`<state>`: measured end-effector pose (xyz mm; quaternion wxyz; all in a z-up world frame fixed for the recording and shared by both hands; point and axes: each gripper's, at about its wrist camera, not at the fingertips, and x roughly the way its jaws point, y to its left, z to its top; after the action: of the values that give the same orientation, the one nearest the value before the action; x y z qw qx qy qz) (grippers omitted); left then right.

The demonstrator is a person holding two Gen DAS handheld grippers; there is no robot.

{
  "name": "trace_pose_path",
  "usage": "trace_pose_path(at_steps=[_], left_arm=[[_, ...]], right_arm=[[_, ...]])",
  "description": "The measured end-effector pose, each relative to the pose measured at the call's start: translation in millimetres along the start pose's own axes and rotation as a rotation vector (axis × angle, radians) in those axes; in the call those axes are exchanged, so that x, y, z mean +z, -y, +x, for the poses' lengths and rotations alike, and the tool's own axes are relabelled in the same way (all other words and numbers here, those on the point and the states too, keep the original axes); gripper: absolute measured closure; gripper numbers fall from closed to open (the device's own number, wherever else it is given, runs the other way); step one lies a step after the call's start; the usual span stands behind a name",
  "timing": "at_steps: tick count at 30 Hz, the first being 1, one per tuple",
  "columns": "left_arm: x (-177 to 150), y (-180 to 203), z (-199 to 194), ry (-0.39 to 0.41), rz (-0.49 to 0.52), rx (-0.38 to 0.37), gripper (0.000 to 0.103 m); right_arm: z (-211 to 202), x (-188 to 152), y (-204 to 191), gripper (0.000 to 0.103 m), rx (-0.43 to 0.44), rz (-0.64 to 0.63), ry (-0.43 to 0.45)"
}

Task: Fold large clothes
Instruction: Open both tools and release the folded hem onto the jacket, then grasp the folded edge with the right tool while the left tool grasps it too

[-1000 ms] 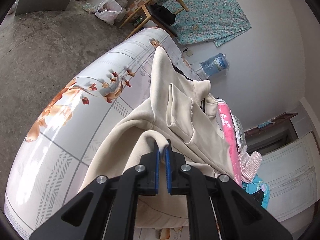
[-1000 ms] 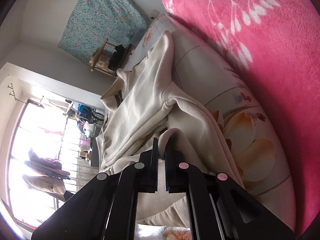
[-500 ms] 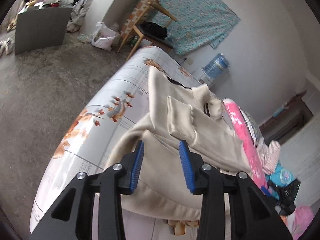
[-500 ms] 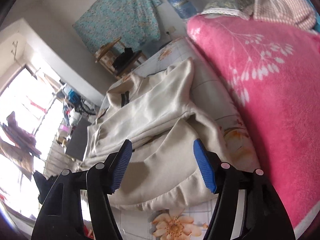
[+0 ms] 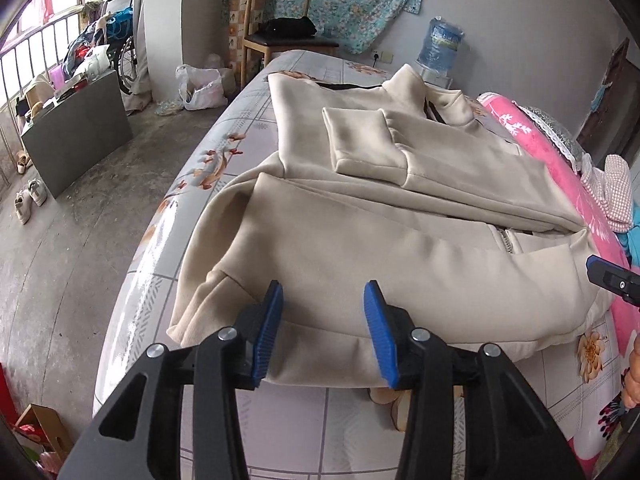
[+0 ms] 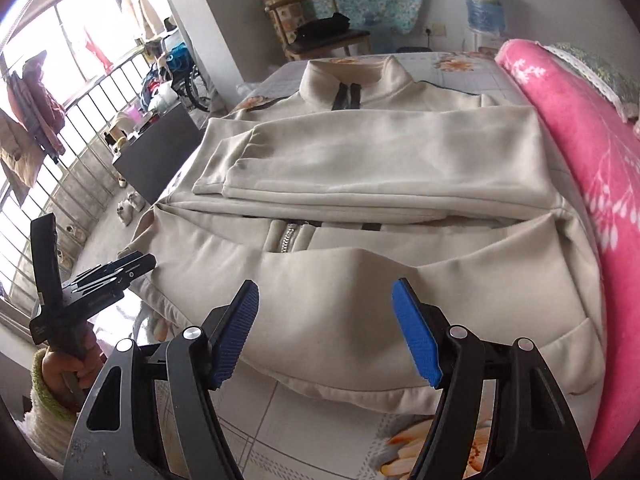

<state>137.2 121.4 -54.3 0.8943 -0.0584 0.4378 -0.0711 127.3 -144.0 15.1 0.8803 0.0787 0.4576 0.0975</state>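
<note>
A large cream zip-up jacket lies on the bed, sleeves folded across its chest and its bottom part folded up over the middle; it also shows in the right wrist view. My left gripper is open and empty, hovering just above the near folded edge. My right gripper is open and empty, above the same near edge. The left gripper also shows in the right wrist view, and a tip of the right gripper in the left wrist view.
The bed has a glossy floral cover. A pink blanket lies along the jacket's right side. A wooden chair, a water bottle, a plastic bag and a grey box stand on the concrete floor.
Both grippers were shut on the jacket's hem a second ago. They let go, opened wide, and drew back toward the near edge of the bed. The folded part now rests on the jacket.
</note>
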Motion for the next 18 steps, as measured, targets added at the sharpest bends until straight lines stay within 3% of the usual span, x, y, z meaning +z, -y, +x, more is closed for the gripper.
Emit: trace_pose_path(at_steps=[4,9,14,18], left_arm=[[0.5,-6.1,-4.0,0.012,-0.026,-0.022,0.066],[0.6,-19.1,-27.4,0.119,-0.043,0.006,0.066],[5.7,-26.2,-16.2,0.094,-0.007,0.015,0.066],[8.5,-21.6,-7.3,0.086,0.043,0.085,0.067]], right_arm=[[9.2,11.3,-7.6,0.037,-0.002,-0.006,-0.012],[8.2,21.3,-27.8,0.037,-0.006,-0.099,0.002],[16.2,23.4,-27.4,0.037,-0.017,-0.087,-0.014],[0.1,16.4,-9.2,0.037,-0.026,-0.014,0.015]])
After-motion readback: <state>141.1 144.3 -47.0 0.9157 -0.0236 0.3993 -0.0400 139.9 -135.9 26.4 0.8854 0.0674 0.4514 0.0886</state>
